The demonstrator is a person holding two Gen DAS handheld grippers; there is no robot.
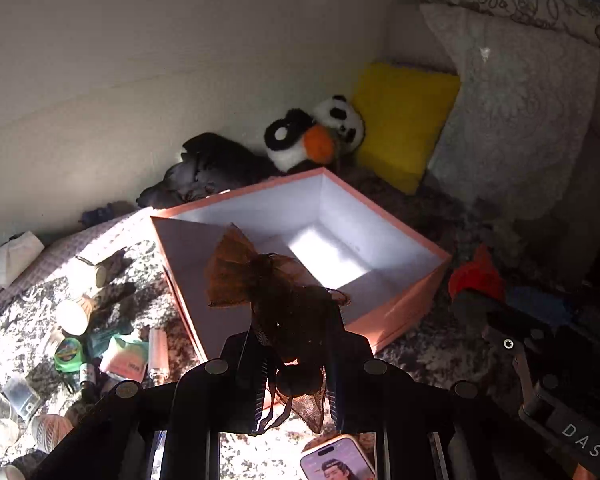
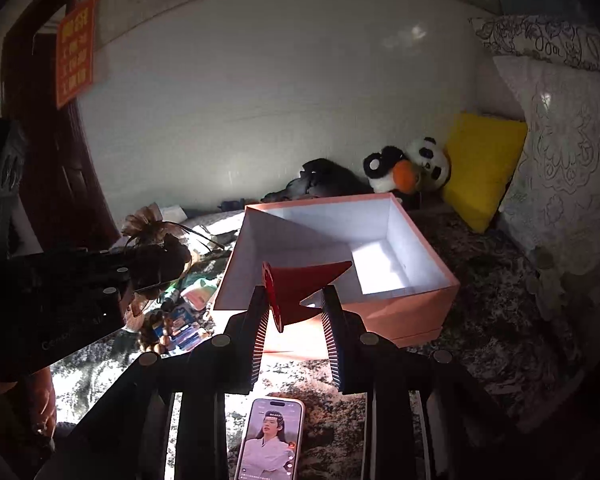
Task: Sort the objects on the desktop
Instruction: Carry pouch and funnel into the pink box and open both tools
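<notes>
My left gripper (image 1: 298,340) is shut on a brown sheer drawstring pouch (image 1: 276,292), which hangs in front of the near corner of an open pink box (image 1: 400,312) with a white inside. In the right wrist view my right gripper (image 2: 294,294) is shut on a red cone-shaped object (image 2: 300,284), held just before the near wall of the same pink box (image 2: 404,312). The pouch (image 2: 156,232) shows at the left of that view, level with the box's left edge. The red object (image 1: 476,276) also appears at the right of the left wrist view.
A heap of small items (image 1: 76,352), cups, tape and bottles among them, lies left of the box on a mottled cover. A lit phone (image 2: 272,436) lies under the grippers. A panda plush (image 2: 424,164), a yellow cushion (image 2: 480,164) and pillows line the wall behind.
</notes>
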